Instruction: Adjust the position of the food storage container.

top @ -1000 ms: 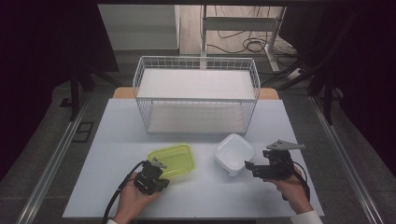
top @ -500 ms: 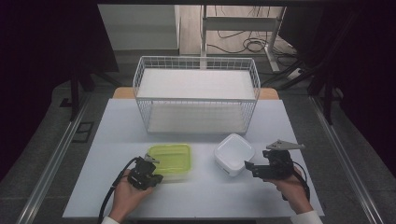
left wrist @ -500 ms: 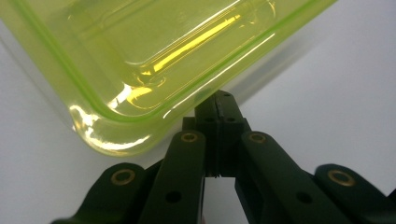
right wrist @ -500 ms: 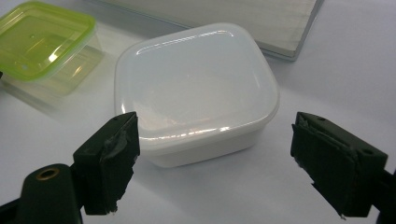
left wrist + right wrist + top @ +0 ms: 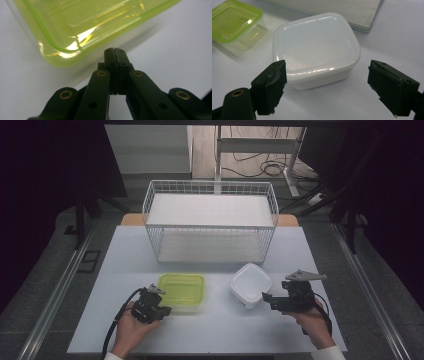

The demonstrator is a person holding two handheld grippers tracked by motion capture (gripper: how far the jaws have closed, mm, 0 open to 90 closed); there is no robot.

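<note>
While the left gripper (image 5: 161, 310) sits with its jaws pressed together on nothing at the near-left corner of the green container (image 5: 182, 291), that container lies flat on the white table (image 5: 100, 270), at about seven o'clock from the wire basket (image 5: 210, 220). A second ago the tub sat tilted, its long side running toward one o'clock; half a second ago it had swung nearly square to the table edge; now its long axis runs straight from nine to three o'clock, lid up, parallel to the basket's front. The left hand (image 5: 131, 330) has drifted left and back with it, a sign, most likely, that the closed jaws have been used to nudge the tub into line rather than to grip it. In the left gripper view the joined tips point at the rounded corner of the tub (image 5: 82, 27), just short of it.

At three o'clock from the green tub, well apart from it, the white container (image 5: 251, 285) rests lid up, turned slightly so one corner faces the person. The right gripper (image 5: 269, 299) holds its jaws wide apart just beside that container, at its four o'clock, unmoved over the past second; in the right gripper view the pads (image 5: 270, 85) flank the white tub (image 5: 317, 50) without touching it. A grasp there looks like the next step.
</note>
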